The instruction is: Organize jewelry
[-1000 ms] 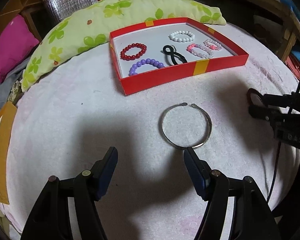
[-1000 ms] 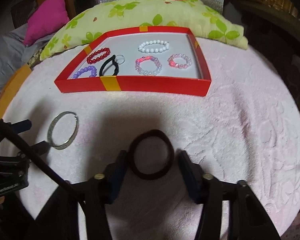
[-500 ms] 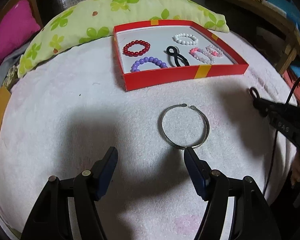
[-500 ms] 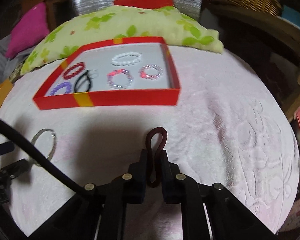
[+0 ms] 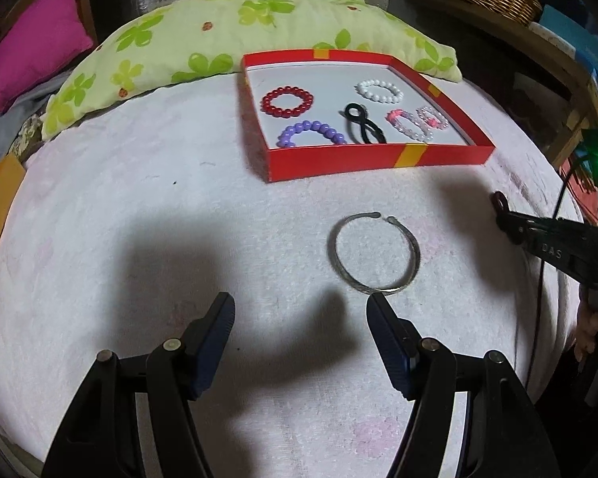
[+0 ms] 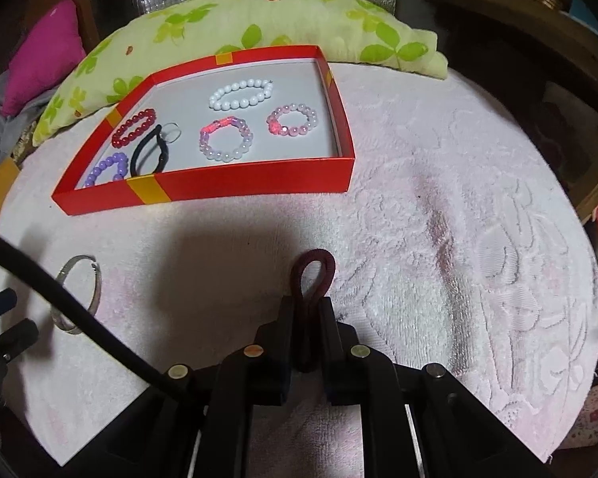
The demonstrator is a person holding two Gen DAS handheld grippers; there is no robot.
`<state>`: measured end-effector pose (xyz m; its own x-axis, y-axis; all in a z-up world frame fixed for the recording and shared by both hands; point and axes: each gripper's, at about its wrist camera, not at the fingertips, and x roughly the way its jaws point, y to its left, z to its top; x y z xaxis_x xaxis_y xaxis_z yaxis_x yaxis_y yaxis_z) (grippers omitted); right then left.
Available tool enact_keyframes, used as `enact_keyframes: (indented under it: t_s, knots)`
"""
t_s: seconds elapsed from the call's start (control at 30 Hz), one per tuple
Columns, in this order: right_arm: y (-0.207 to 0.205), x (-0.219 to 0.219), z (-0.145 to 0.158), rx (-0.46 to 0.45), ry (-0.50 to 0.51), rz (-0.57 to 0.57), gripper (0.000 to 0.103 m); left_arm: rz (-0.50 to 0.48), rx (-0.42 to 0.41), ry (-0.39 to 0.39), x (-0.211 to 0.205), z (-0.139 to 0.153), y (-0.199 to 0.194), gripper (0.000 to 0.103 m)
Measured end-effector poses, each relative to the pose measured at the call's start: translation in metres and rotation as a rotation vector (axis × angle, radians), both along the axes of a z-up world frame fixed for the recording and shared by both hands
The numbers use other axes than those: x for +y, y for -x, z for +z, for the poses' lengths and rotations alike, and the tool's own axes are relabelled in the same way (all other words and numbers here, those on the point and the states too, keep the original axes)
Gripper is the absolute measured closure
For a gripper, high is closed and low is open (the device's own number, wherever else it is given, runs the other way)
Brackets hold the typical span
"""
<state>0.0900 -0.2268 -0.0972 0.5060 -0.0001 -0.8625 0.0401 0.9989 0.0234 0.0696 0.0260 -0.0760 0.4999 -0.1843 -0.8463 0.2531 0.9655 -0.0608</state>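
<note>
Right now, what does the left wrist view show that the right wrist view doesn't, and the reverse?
Only the left wrist view shows the whole silver bangle, with its gap, and the open left gripper just short of it.

Only the right wrist view shows the dark red hair tie pinched into a narrow loop by the shut right gripper.

Both show the red tray holding the beaded bracelets and the black hair tie.

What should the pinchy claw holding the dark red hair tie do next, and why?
Probably lift it and carry it to the red box. The right gripper is already shut on the dark red hair tie, squeezed into a narrow loop, and the beaded bracelets already lie in the box, with bare floor left between them.
</note>
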Motion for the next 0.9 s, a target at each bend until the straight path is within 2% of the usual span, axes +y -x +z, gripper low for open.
enact_keyframes:
  t_s: [0.13,0.23,0.37,0.57,0.67,0.7,0.73,0.77,0.8,0.9]
  knots:
    - [-0.003,0.001,0.001,0.017,-0.002,0.009,0.090,0.007,-0.045,0.070,0.005,0.011,0.003,0.034]
    - [-0.004,0.004,0.001,0.023,0.021,0.013,0.090,0.024,-0.084,0.078,0.006,0.018,0.002,0.034]
    - [-0.003,0.002,0.001,0.011,0.006,-0.001,0.090,0.047,-0.080,0.088,0.009,0.018,-0.001,0.034]
    - [0.010,-0.002,0.000,-0.073,-0.021,0.007,0.089,0.074,-0.093,0.082,0.015,0.008,-0.005,0.034]
    - [0.016,-0.009,-0.002,-0.117,-0.076,0.014,0.086,0.117,-0.101,0.089,0.026,0.000,-0.009,0.034]
    - [0.016,-0.011,-0.001,-0.115,-0.098,0.006,0.084,0.137,-0.098,0.101,0.030,-0.001,-0.011,0.034]
    - [0.014,-0.014,0.000,-0.106,-0.154,0.001,0.073,0.151,-0.104,0.133,0.035,0.001,-0.012,0.034]
    - [0.013,-0.015,0.001,-0.103,-0.187,0.005,0.058,0.159,-0.114,0.150,0.038,0.002,-0.011,0.034]
    - [0.012,-0.016,0.002,-0.103,-0.232,0.012,0.052,0.170,-0.128,0.157,0.040,0.004,-0.010,0.034]
    - [0.013,-0.016,0.006,-0.126,-0.284,0.010,0.049,0.169,-0.161,0.145,0.038,0.005,-0.007,0.034]
